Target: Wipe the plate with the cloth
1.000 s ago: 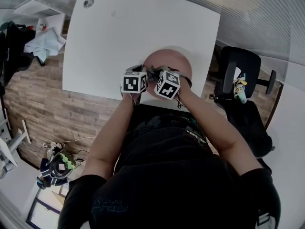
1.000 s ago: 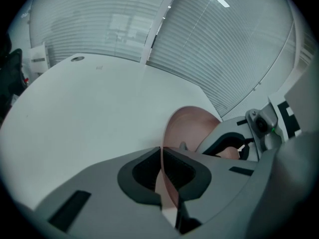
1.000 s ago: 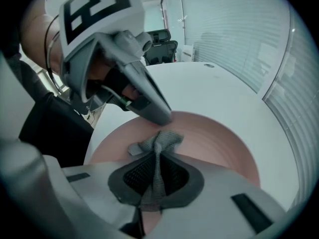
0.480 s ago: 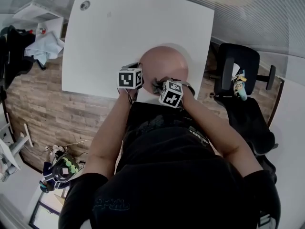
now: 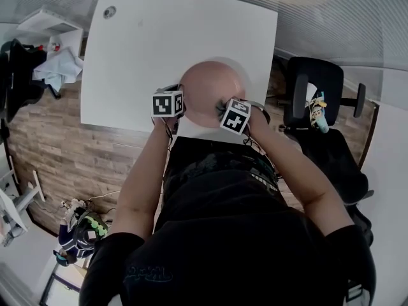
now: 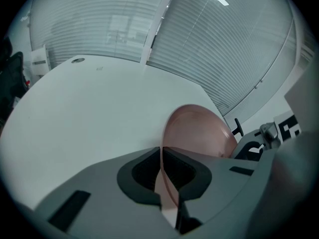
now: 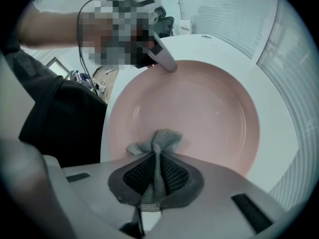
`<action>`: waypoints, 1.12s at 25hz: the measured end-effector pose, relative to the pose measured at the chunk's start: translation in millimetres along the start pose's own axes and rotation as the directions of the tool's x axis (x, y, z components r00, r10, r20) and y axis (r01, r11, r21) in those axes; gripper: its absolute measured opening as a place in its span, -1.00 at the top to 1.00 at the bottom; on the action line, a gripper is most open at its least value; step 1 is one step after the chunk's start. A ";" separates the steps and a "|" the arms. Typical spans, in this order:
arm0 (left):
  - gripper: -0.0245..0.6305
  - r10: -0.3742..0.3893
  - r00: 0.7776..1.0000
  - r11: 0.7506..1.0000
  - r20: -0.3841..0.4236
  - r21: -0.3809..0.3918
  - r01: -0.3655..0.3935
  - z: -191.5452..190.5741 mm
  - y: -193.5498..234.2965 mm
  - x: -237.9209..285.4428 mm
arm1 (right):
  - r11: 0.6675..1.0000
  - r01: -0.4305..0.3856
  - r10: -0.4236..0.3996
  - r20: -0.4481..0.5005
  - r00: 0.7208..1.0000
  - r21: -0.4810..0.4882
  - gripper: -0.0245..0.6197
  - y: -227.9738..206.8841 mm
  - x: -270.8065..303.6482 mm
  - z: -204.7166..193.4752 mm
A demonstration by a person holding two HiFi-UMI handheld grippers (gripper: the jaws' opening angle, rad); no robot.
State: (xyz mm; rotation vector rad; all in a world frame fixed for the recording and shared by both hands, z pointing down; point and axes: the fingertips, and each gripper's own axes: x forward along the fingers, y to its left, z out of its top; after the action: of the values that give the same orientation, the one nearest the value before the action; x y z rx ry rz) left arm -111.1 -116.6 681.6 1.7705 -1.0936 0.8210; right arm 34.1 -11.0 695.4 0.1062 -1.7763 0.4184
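Note:
A pink plate (image 5: 210,88) lies on the white table (image 5: 146,56) near its front edge. My left gripper (image 5: 181,101) is shut on the plate's left rim; in the left gripper view the thin rim (image 6: 162,158) runs between the closed pads. My right gripper (image 5: 224,107) hovers over the plate's near right part, shut on a grey knitted cloth (image 7: 158,142). The bunched end of the cloth rests on the plate's surface (image 7: 199,108). A left gripper finger (image 7: 167,62) shows at the plate's far rim in the right gripper view.
The table's front edge runs just under the plate, with the person's black-clothed body right behind it. A black office chair (image 5: 319,88) stands to the right. A round hole cover (image 5: 109,11) sits at the table's far left corner. Wooden floor and a cluttered shelf (image 5: 54,59) lie left.
My right gripper has slid the cloth to the right across the near part of the plate. The left gripper has kept its hold on the rim.

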 end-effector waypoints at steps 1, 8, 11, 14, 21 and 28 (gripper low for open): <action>0.84 0.002 1.000 1.000 -0.001 0.000 -0.002 -1.2 -0.1 0.1 | 1.000 0.011 -0.011 -0.008 1.000 0.012 0.80 -6.8 -1.3 -2.6; 0.83 0.005 1.000 1.000 -0.002 0.000 -0.005 -3.6 -0.4 -2.0 | 0.990 0.127 -0.123 -0.060 0.991 0.065 0.79 -64.0 -14.2 -8.8; 0.82 0.004 1.000 1.000 0.005 -0.008 -0.003 -4.5 -0.7 -1.3 | 0.982 0.176 -0.171 -0.065 0.983 0.070 0.79 -85.8 -17.6 -3.6; 0.82 -0.007 1.000 1.000 0.003 -0.008 0.007 -4.8 -1.1 -1.4 | 0.974 0.217 -0.214 -0.052 0.976 0.065 0.79 -102.7 -19.8 8.2; 0.82 -0.030 1.000 1.000 -0.006 -0.007 0.030 -5.1 -1.8 -0.5 | 0.961 0.277 -0.277 0.020 0.961 0.013 0.80 -123.6 -17.4 52.4; 0.83 -0.028 1.000 0.999 -0.002 -0.036 0.028 -6.0 -2.5 -2.0 | 0.971 0.238 -0.237 0.109 0.965 0.002 0.80 -105.1 -9.1 93.3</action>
State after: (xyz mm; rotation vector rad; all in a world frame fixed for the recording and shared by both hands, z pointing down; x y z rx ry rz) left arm -110.1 -109.9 681.5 1.7504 -1.0736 0.7814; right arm -19.0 -141.5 692.6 0.3358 -1.8461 0.2326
